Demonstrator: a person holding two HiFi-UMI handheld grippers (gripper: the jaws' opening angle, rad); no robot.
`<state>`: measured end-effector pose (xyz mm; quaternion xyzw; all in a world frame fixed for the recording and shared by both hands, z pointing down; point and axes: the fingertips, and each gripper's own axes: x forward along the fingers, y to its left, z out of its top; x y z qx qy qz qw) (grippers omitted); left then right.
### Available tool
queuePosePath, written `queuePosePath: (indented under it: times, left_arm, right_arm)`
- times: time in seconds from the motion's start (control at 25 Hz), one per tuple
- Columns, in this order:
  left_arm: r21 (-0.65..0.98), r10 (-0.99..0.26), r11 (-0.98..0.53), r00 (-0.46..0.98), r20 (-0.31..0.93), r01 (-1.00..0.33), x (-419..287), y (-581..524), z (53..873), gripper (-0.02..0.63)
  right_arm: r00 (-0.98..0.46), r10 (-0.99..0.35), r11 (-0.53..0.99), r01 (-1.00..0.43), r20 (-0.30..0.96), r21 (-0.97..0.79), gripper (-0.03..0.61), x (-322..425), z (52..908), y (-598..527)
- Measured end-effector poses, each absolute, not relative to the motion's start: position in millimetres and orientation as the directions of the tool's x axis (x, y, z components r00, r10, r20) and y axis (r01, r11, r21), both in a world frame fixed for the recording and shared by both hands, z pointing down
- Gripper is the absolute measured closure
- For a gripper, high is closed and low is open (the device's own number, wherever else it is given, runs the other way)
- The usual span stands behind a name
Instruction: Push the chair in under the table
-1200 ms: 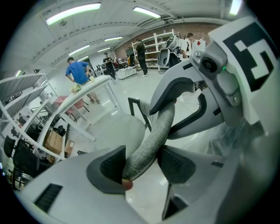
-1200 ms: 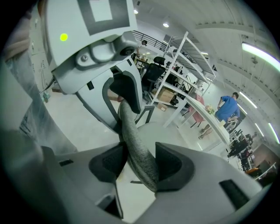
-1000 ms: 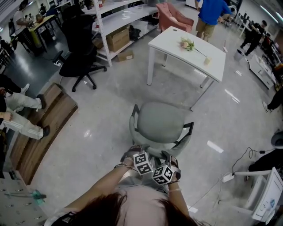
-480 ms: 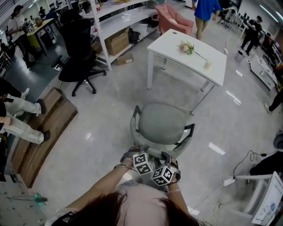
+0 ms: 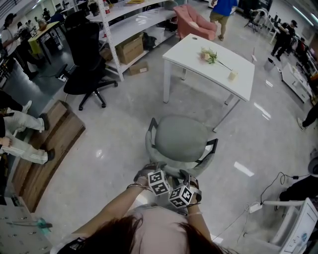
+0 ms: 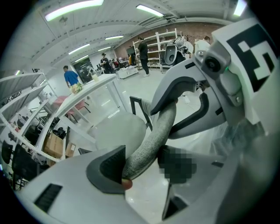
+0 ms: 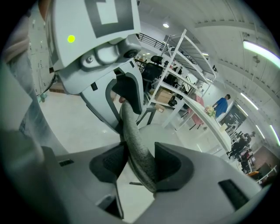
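Head view: left claw [image 5: 150, 174] and right claw [image 5: 188, 177] clamped on the chair [image 5: 181, 139] back, table [image 5: 198, 62] well apart

**Hard to See**

The chair [image 5: 181, 136] hides its own legs. The left gripper [image 5: 153, 174] and right gripper [image 5: 188, 179] cover the top of its back. Past the chair, a person in blue [image 5: 221, 9] is cut off. A thing [image 5: 232, 75] on the table [image 5: 191, 49] is too tiny to tell.
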<state>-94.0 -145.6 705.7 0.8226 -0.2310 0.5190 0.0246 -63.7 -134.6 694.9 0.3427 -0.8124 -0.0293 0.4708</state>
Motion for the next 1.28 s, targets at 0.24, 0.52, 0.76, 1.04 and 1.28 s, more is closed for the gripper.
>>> queuePosePath:
  times: [0.24, 0.52, 0.76, 1.04, 1.28]
  left_arm:
    - [-0.203, -0.362, -0.888, 0.355, 0.862, -0.413, -80.7, -166.2, 705.4, 0.382]
    - [-0.203, -0.365, -0.884, 0.352, 0.862, -0.42, -60.8, -193.4, 707.0, 0.382]
    - [-0.205, -0.367, -0.883, 0.349, 0.862, -0.423, -50.0, -216.1, 706.5, 0.382]
    - [-0.197, -0.361, -0.881, 0.341, 0.868, -0.43, -34.4, -239.5, 702.0, 0.382]
    - [-0.194, -0.364, -0.876, 0.342, 0.866, -0.441, -24.5, -256.0, 702.9, 0.382]
  right_arm:
    - [-0.326, -0.586, 0.765, -0.525, 0.742, 0.373, 0.373, -50.2, 694.9, -155.8]
    - [-0.331, -0.588, 0.767, -0.52, 0.738, 0.377, 0.373, -30.4, 694.3, -183.0]
    - [-0.338, -0.593, 0.768, -0.512, 0.731, 0.385, 0.373, -19.3, 694.9, -205.6]
    - [-0.349, -0.591, 0.774, -0.499, 0.727, 0.389, 0.373, -3.3, 691.4, -229.5]
    - [-0.356, -0.594, 0.776, -0.49, 0.721, 0.398, 0.373, 6.4, 692.1, -246.3]
